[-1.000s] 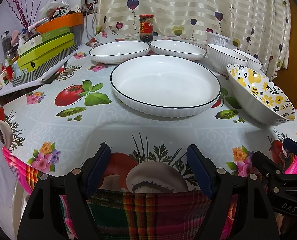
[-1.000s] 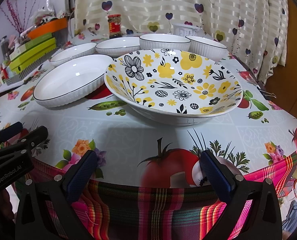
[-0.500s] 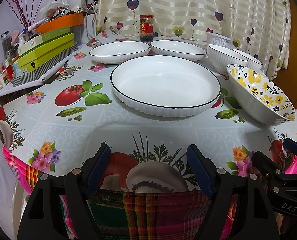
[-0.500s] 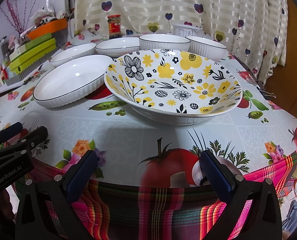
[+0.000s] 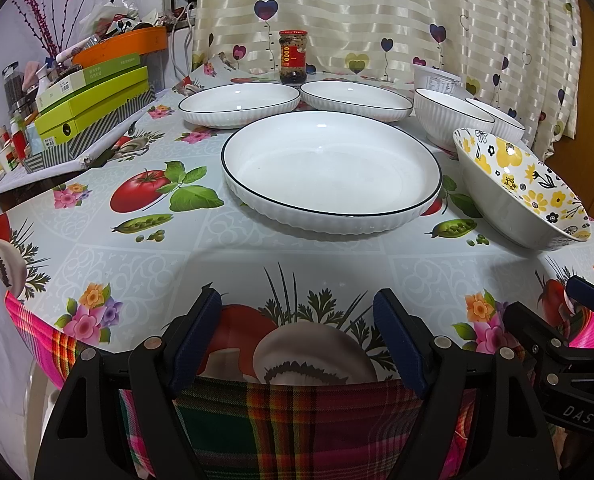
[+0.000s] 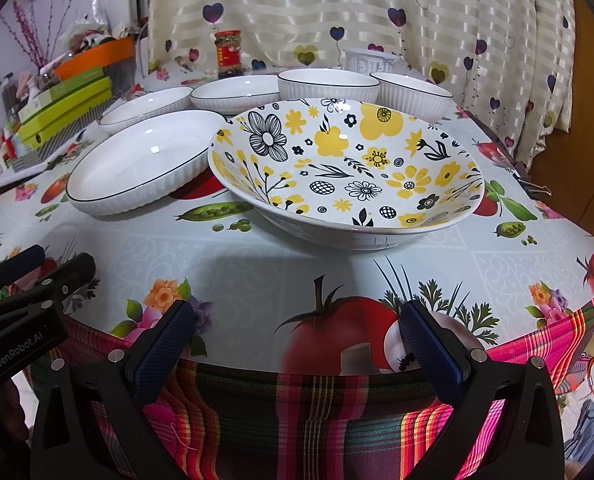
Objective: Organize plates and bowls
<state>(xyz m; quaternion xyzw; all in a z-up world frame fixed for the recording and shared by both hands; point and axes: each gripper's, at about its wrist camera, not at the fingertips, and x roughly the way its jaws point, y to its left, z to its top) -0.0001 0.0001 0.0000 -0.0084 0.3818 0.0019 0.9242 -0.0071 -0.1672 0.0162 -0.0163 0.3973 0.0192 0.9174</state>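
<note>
My left gripper [image 5: 297, 336] hangs at the near edge of the counter [image 5: 257, 252], jaws spread wide and holding nothing. My right gripper [image 6: 297, 344] sits beside it, equally agape and empty. Straight ahead of the left one lies one large white plate [image 5: 331, 168] with a dark rim. Just beside it, ahead of my right gripper, stands one flowered bowl [image 6: 347, 168], yellow and black inside. Behind these I count two smaller white plates [image 5: 239, 104] [image 5: 355, 100] side by side, and two ribbed white bowls [image 6: 329, 84] [image 6: 411, 94] to their right. One red-labelled jar [image 5: 293, 56] stands at the back by the heart-print curtain [image 5: 377, 12], with a white tub [image 6: 371, 60] behind the ribbed bowls.
</note>
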